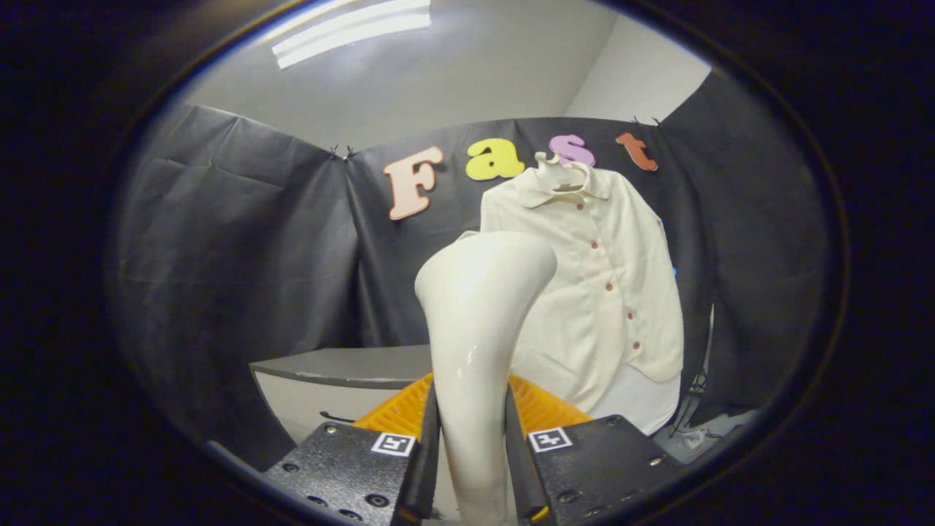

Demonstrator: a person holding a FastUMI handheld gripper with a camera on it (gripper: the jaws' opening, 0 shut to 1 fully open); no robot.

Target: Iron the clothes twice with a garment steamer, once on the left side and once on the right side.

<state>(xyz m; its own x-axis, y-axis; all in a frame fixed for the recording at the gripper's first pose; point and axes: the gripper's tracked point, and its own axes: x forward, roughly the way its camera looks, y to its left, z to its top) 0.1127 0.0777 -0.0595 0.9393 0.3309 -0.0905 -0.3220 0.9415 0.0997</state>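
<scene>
Gripper (471, 467) closing both fingers (427, 453) on the narrow handle of the garment steamer (478, 321), head flaring upward ahead of them; glossy, rigid shell probably slippery, so keeping the hold low on the waist where it tapers. Hanging beyond the head on a hanger (559, 172): cream button-front shirt (613, 277), soft, light, likely swaying under contact. Open room lying toward the shirt; grey table edge (343, 369) and orange basket (544, 409) sitting low, near the fingers.
</scene>
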